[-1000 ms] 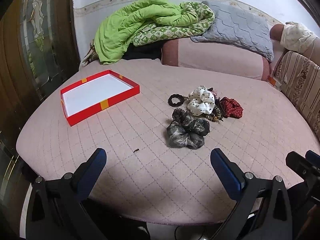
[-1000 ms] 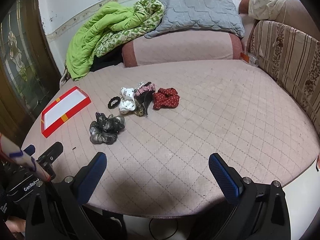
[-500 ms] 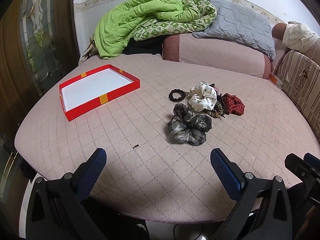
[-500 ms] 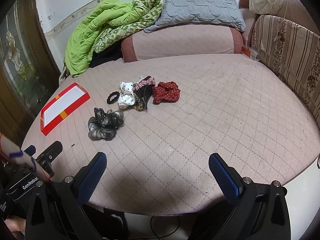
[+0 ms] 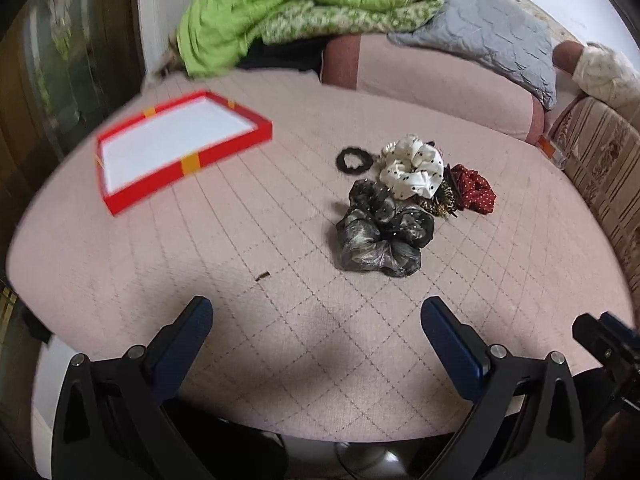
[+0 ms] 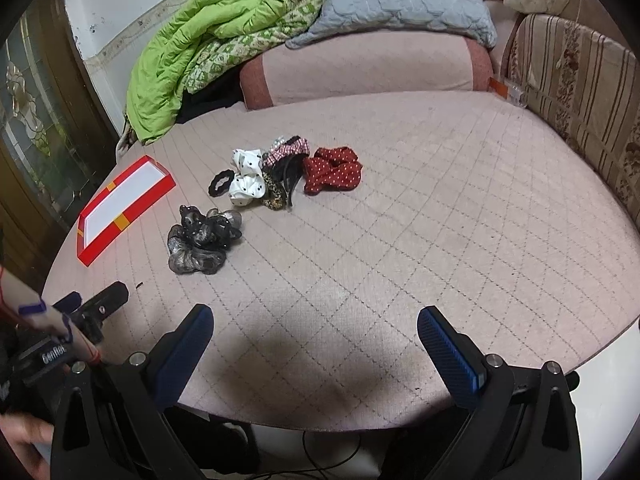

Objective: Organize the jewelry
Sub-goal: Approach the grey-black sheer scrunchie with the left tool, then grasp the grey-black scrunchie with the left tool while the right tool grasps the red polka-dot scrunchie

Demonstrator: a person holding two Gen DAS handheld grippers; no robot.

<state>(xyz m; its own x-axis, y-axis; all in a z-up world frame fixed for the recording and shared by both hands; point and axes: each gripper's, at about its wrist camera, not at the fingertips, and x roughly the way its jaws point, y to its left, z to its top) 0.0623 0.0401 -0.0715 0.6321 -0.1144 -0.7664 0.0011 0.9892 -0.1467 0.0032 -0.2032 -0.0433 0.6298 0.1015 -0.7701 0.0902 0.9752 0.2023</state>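
- Two grippers hang over the near edge of a round pink quilted mattress (image 5: 280, 272), and neither holds anything: the left gripper (image 5: 316, 322) has its blue-padded fingers spread wide apart, and the right gripper (image 6: 315, 330) is spread just as wide.
- Ahead of the left gripper, slightly right of its centre line and well apart from the fingertips, lies a dark grey scrunchie (image 5: 382, 236).
- Behind it sits a cluster: a white dotted scrunchie (image 5: 414, 172), a thin black hair tie (image 5: 354, 160) just to its left, a red dotted scrunchie (image 5: 474, 188) to its right, and a leopard-print piece (image 5: 438, 200) between them.
- From the right wrist view the same cluster lies ahead and to the left, with a plaid hair clip (image 6: 290, 150) resting among the pieces.
- A red tray (image 5: 224, 156) with a white floor lies far left of the cluster, holding nothing.
- Compared with a second ago, both cameras sit closer to the pile: the scrunchies appear larger and lower in the left view, which is now blurred at its edges, and the tray has shifted left.
- In the right view, the left tool's body (image 6: 44, 356) carries white lettering that reads roughly "GenRob"; the end is cut off.
- A green quilt (image 6: 192, 52) and a grey pillow (image 6: 400, 0) are heaped at the far side.
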